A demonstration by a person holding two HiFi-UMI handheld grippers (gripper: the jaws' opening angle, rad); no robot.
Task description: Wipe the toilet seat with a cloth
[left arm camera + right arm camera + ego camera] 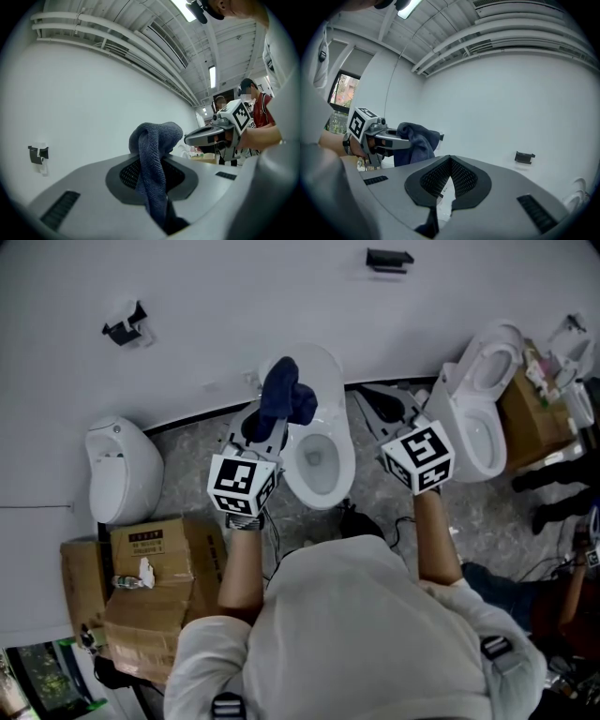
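Floor: speckled grey, running up to a plain white wall; cardboard boxes (155, 582) are stacked close by on the person's left.
Left gripper (264, 430): jaws pinching a dark blue cloth (287, 395), which bunches up past the tips.
Right gripper (370, 401): jaws pressed together with nothing between them, held just right of the toilet (323, 371).
Cloth position: in the air. From the head view it overlaps the toilet's rear, but the left gripper view shows only wall behind it, so no contact with the seat is visible.
Toilet seat (345, 470): white, uncovered, nothing lying on it.
Done: the cloth is gripped and held over the toilet.
Left: apparently all the wiping; the cloth has yet to be lowered onto the seat and run round the ring.
Farther off: a second toilet (483, 418) stands to the right against the wall.
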